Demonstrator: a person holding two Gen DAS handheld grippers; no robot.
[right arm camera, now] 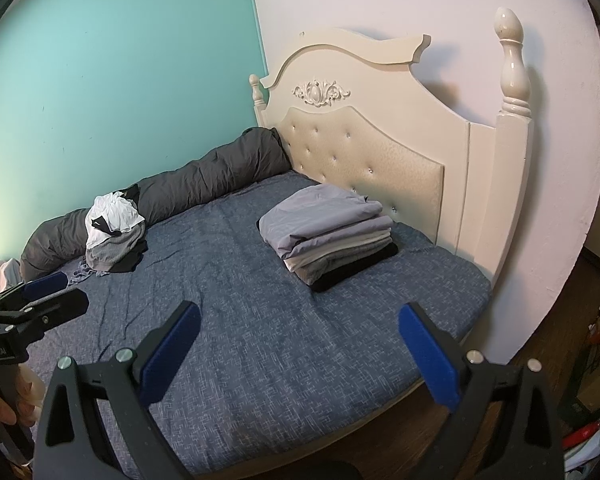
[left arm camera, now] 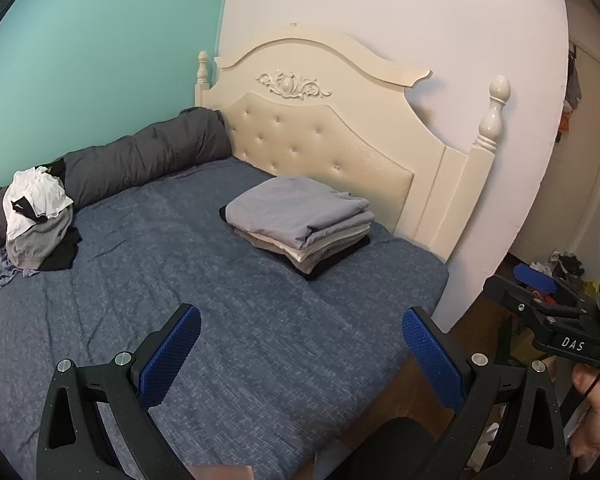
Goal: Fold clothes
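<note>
left gripper (left arm camera: 300,354): spread wide, empty, low centre of frame | right gripper (right arm camera: 299,354): likewise released, empty | folded stack (left arm camera: 298,222): centre-right by headboard (left arm camera: 332,120), finished pieces kept apart | unfolded pile (left arm camera: 38,220): far left, probably next

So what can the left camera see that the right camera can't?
Only the left wrist view shows the door with things hanging on it, and the right gripper from the side. Only the right wrist view shows the left gripper from the side. Both show the folded stack, the unfolded pile, the grey rolled duvet, the headboard and the blue bed sheet. Both grippers are open and empty.
</note>
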